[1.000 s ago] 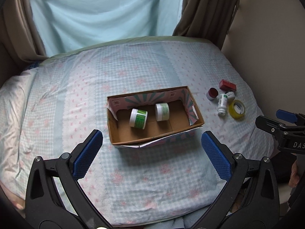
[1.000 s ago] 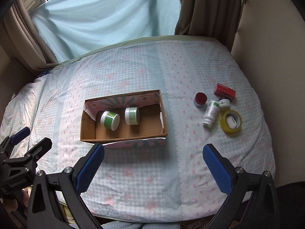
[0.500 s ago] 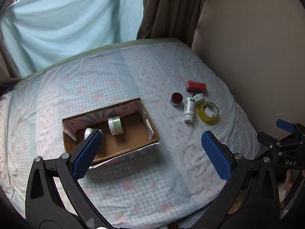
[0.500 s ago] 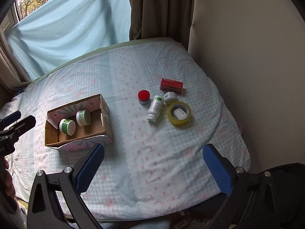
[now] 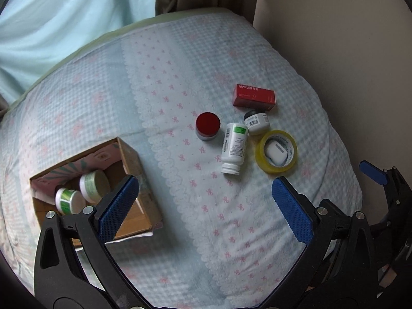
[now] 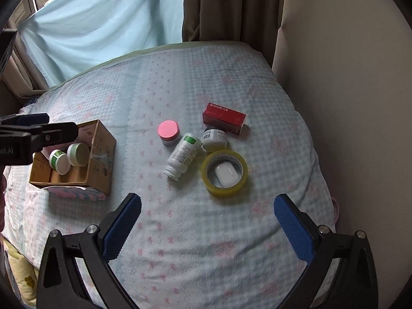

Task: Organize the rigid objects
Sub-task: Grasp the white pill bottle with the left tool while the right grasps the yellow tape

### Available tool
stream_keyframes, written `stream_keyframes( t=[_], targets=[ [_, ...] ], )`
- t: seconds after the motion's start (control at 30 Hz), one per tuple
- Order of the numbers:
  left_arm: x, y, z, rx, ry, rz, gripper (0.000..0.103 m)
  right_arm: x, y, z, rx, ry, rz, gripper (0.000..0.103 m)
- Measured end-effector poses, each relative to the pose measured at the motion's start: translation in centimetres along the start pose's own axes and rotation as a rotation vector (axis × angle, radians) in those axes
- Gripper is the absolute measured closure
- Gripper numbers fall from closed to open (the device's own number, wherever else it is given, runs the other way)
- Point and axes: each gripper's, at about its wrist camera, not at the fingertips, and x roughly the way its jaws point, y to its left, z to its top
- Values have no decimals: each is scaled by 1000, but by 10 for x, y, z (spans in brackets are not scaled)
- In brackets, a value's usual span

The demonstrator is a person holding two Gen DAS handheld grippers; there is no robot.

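An open cardboard box [image 5: 134, 154] [image 6: 101, 149] on the bed holds two white jars with green labels [image 5: 68, 200] [image 6: 77, 154]. To its right lie a red-lidded jar [image 5: 208, 126] [image 6: 168, 131], a white bottle on its side [image 5: 233, 148] [image 6: 183, 155], a small white jar [image 5: 256, 121] [image 6: 215, 137], a red carton [image 5: 254, 97] [image 6: 223, 118] and a yellow tape roll [image 5: 276, 152] [image 6: 224, 172] with a white case inside. My left gripper [image 5: 206, 206] is open above the bed. My right gripper [image 6: 207, 221] is open, just short of the tape roll.
The bed has a pale blue checked cover [image 6: 180, 231] with pink bows. A beige wall [image 6: 347, 77] runs along its right side. Brown curtains [image 6: 231, 7] and a light blue drape [image 6: 103, 25] hang behind.
Both grippers have swung right and come closer to the loose objects. The box has slid to the left of both views. Both stay open.
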Motion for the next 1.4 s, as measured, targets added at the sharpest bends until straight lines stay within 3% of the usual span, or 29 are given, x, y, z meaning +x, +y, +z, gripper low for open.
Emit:
stream_keyframes(
  t=[0.3, 0.53, 0.6, 0.93, 1.07, 1.1, 1.4],
  targets=[
    [143, -31, 27, 47, 186, -9, 0, 111, -25, -22, -31, 9, 17, 0],
    [205, -36, 33, 38, 257, 2, 1, 160, -35, -21, -46, 22, 30, 0],
    [217, -38, 35, 38, 269, -4, 3, 169, -35, -20, -67, 11, 25, 0],
    [253, -51, 39, 44, 303, -40, 33, 198, -26, -18, -152, -20, 31, 0],
    [260, -64, 43, 84, 288, -20, 54, 199, -26, -16, -163, -24, 7, 0],
    [260, -68, 43, 95, 286, -21, 56, 198, -26, -16, -160, -23, 20, 5],
    [259, -73, 46, 123, 272, -17, 56, 199, -26, -13, -164, -4, 16, 6]
  ],
)
